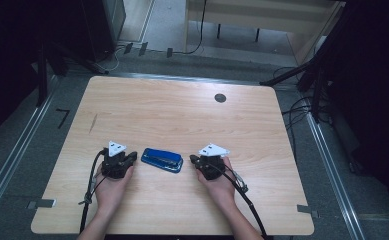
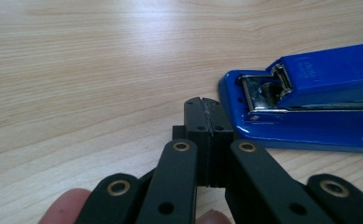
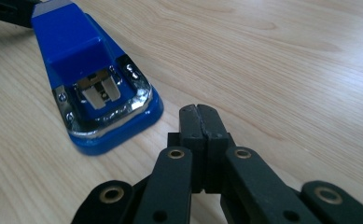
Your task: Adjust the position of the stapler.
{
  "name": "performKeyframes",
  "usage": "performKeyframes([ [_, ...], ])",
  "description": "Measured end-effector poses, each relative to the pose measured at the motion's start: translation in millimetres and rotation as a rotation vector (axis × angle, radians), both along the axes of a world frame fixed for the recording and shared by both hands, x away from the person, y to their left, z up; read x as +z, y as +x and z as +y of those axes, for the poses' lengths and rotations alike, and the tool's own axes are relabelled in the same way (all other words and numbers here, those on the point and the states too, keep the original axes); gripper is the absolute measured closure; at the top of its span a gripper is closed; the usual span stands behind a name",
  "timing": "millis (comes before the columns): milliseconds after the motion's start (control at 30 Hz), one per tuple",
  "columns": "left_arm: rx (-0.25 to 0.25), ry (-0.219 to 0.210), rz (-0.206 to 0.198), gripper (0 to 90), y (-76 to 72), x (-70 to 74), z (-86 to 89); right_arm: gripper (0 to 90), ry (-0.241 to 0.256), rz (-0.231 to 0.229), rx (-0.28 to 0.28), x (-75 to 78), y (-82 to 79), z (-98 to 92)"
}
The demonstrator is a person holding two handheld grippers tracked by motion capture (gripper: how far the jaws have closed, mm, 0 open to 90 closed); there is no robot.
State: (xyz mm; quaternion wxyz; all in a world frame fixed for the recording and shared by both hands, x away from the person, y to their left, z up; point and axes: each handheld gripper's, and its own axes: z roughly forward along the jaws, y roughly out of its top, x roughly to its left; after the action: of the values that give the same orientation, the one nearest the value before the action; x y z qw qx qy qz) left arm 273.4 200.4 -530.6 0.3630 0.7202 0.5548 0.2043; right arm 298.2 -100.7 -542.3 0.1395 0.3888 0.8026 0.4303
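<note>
- A blue stapler [image 1: 162, 160] lies flat on a pale wooden table [image 1: 182, 115], near the person's edge and roughly midway between the two hands.
- Its long axis runs left to right across the table, tilted a little so that the right end sits slightly nearer the person than the left end.
- The left gripper [image 1: 130, 159] rests on the table just left of the stapler's left end. In the left gripper view its jaws are pressed fully together with nothing between them, and the closed tips [image 2: 206, 122] sit just beside the stapler's [image 2: 310, 105] blue base, close to touching it; whether they touch cannot be told.
- The right gripper [image 1: 194, 161] rests just right of the stapler's right end. In the right gripper view its jaws are likewise closed flat against each other and empty, and the tips [image 3: 201, 125] stand a short gap to the right of the stapler's [image 3: 95, 84] broad metal-trimmed end.
- Both hands are about equally near; the left tips look slightly closer to the stapler.
- Judgement: each gripper points inward along the stapler's length, so either would need to open its jaws and turn across the narrow width to grip the body.
</note>
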Motion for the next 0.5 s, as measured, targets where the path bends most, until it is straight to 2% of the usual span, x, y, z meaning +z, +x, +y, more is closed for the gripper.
performKeyframes([
  [100, -0.018, 0.004, 0.014, 90.0, 2.2, -0.4, -3.5, 90.0, -0.014, 0.007, 0.016, -0.7, 6.0, 6.9],
  [133, -0.032, 0.019, 0.015, 90.0, 5.1, -0.3, -8.6, 90.0, -0.019, 0.013, 0.019, -0.5, 7.5, 8.7],
  [167, -0.024, 0.032, 0.008, 90.0, 6.5, -0.3, -10.6, 90.0, -0.028, 0.017, 0.022, -0.7, 9.2, 10.5],
  [333, -0.022, 0.003, 0.016, 90.0, 11.4, -0.7, -9.7, 90.0, -0.011, 0.034, 0.026, -0.8, 15.5, 16.4],
  [400, -0.035, 0.007, 0.017, 90.0, 11.5, -0.7, -10.7, 90.0, 0.001, 0.045, 0.043, -1.0, 16.4, 19.2],
  [500, -0.042, 0.016, 0.015, 90.0, 10.8, -0.5, -11.5, 90.0, -0.018, 0.028, 0.044, -0.9, 13.6, 21.8],
])
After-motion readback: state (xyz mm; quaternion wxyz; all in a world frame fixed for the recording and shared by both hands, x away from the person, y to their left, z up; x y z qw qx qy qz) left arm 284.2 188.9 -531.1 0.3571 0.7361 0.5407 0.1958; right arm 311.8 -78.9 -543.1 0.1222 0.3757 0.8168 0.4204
